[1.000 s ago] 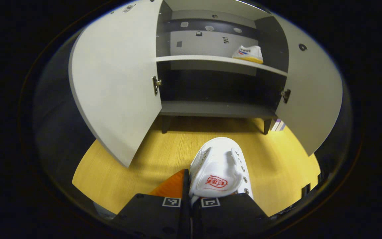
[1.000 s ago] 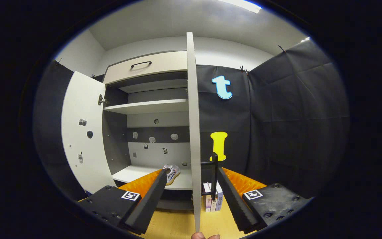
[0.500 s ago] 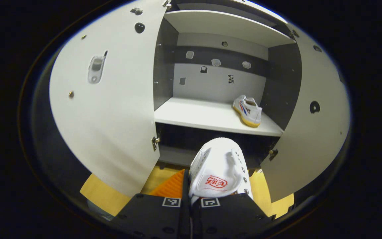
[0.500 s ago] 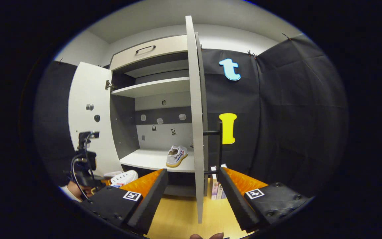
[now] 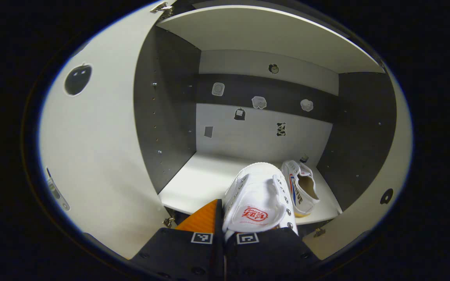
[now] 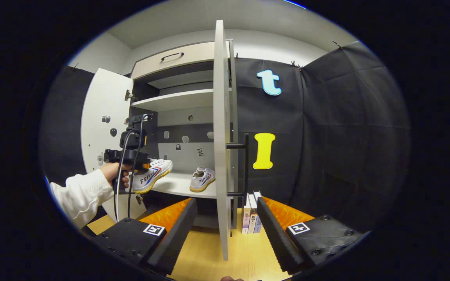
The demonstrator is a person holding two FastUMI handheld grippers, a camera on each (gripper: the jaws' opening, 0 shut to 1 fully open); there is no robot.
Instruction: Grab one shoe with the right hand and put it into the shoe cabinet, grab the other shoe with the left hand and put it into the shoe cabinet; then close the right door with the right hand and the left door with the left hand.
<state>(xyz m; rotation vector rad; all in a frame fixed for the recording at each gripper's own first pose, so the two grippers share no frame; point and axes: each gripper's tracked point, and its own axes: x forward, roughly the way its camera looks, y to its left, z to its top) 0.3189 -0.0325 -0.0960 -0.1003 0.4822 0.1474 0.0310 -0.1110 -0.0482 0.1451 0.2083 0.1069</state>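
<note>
My left gripper (image 5: 225,234) pinches shoe (image 5: 258,199), toe toward shelf (image 5: 197,183) at frame centre; right gripper (image 6: 225,230) spread.

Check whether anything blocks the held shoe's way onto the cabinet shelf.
Nothing visible does. The left gripper holds the shoe before the open shelf. The first shoe sits at the shelf's right; the space left of it is bare.

upright books (image 6: 250,212) on wooden floor (image 6: 205,257), stickers (image 5: 259,102) on back panel
</note>
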